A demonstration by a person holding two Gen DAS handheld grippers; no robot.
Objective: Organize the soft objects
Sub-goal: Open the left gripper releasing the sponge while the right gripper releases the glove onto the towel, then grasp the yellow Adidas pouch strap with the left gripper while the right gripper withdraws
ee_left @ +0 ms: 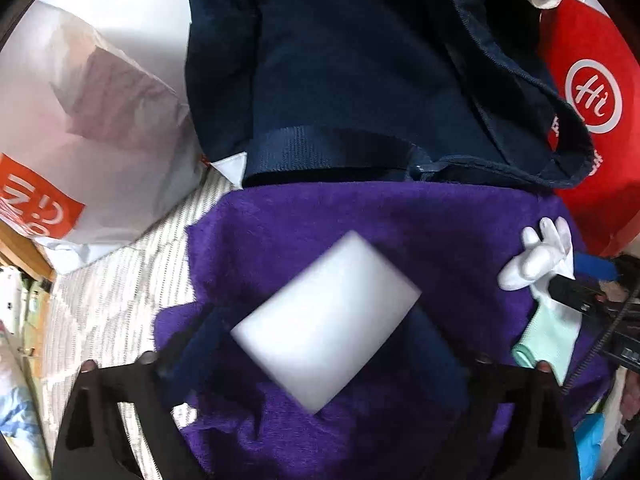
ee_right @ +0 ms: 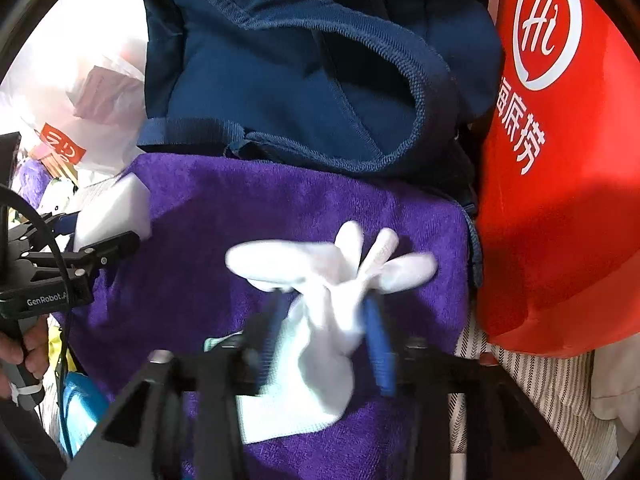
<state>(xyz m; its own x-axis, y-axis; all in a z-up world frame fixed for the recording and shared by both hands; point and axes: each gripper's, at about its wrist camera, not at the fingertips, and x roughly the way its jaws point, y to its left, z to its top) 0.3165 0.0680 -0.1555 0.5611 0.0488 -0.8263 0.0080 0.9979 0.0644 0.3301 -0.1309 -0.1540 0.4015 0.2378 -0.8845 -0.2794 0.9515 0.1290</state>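
A: Where do the soft things sit against the tongs right now?

B: The white sponge block [ee_left: 326,320] is straight ahead of the left tongs [ee_left: 320,364], between the two spread fingers and over the purple towel [ee_left: 360,220]. It looks blurred, so I think it is dropping or just let go; I can't say whether it already rests on the towel. The left jaws stand wide, nothing pressed between them.

A: And the glove?

B: The white glove [ee_right: 332,292] lies between the fingers of the right tongs [ee_right: 320,344], cuff towards the tongs, its fingers fanned away from them. So its long axis runs roughly along the line the tongs point. The jaws are parted; the blue pads flank the glove's palm and, as far as the blur allows, don't squeeze it.

A: Which hand is nearer which piece?

B: Each has its own. Seen from the left tongs, the glove is off to the right, beside the tip of the other tongs. Seen from the right tongs, the sponge is far to the left, at the towel's edge.

A: What does the next move turn on?

B: Probably the dark blue bag [ee_right: 320,80], which lies just beyond the towel, ahead of both tongs, its mouth gaping. The red bag [ee_right: 560,200] stands to the right.
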